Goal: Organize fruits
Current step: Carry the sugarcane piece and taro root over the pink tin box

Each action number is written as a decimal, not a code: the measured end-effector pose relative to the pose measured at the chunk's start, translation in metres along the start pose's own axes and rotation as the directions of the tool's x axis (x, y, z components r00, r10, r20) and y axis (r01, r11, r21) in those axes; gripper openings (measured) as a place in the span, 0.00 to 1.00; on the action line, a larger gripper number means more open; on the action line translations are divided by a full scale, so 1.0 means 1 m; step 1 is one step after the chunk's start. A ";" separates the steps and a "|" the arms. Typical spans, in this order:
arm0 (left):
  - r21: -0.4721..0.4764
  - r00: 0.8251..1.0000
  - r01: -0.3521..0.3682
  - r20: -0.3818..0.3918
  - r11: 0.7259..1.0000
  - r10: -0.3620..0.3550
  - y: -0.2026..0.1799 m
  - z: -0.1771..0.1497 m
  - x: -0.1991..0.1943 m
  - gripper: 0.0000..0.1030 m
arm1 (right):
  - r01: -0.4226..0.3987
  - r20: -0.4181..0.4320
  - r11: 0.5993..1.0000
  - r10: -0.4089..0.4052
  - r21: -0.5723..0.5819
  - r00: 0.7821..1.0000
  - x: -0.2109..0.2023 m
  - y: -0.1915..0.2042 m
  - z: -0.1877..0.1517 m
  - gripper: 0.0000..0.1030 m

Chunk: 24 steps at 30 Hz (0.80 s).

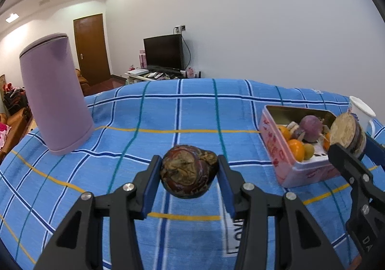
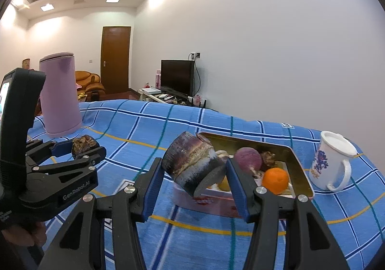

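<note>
Fruits are hanging clamped above the blue checked cloth (image 1: 168, 111): the left gripper (image 1: 190, 171) is squeezing a wrinkled, likely light, brittle-skinned passion fruit (image 1: 189, 170) at its sides, the right gripper (image 2: 192, 173) a firm, heavier-looking purple stalk chunk (image 2: 192, 161) near the fruit tin (image 2: 302, 173).

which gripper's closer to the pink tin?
Right. The right gripper holds a sugarcane chunk at the pink tin; the left gripper is apart, over the cloth.
</note>
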<state>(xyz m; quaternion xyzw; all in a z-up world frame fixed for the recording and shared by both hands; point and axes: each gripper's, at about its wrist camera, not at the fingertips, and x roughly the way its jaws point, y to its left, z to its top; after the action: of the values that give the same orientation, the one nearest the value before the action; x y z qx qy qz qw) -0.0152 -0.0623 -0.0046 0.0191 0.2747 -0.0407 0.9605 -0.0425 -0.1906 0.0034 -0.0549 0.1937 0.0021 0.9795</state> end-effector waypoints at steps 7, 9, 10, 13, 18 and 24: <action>0.012 1.000 0.026 0.008 1.000 -0.026 -0.015 0.000 -0.004 0.47 | 0.028 0.000 1.000 -0.028 0.003 1.000 -0.004 -0.019 -0.003 0.53; 0.013 0.999 0.037 0.010 0.999 -0.037 -0.019 0.000 -0.005 0.46 | 0.036 0.001 0.999 -0.036 0.002 0.999 -0.005 -0.022 -0.003 0.53; 0.017 0.999 0.043 0.013 0.999 -0.043 -0.021 0.001 -0.005 0.46 | 0.042 0.002 0.999 -0.042 0.001 0.999 -0.006 -0.025 -0.003 0.53; 0.032 0.998 0.053 0.020 0.998 -0.054 -0.029 0.003 -0.006 0.46 | 0.061 0.007 0.998 -0.061 -0.006 0.998 -0.008 -0.032 -0.004 0.53; 0.045 0.996 0.081 0.025 0.996 -0.083 -0.040 0.007 -0.008 0.46 | 0.093 0.012 0.996 -0.093 -0.006 0.996 -0.010 -0.046 -0.006 0.53; 0.071 0.993 0.109 0.041 0.992 -0.112 -0.055 0.011 -0.012 0.46 | 0.128 0.005 0.992 -0.128 0.010 0.992 -0.012 -0.064 -0.008 0.53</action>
<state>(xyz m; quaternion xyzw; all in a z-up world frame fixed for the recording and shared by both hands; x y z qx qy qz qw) -0.0243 -0.1166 0.0097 0.0359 0.2523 -0.1036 0.9614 -0.0555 -0.2549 0.0074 -0.0623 0.1870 -0.0615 0.9785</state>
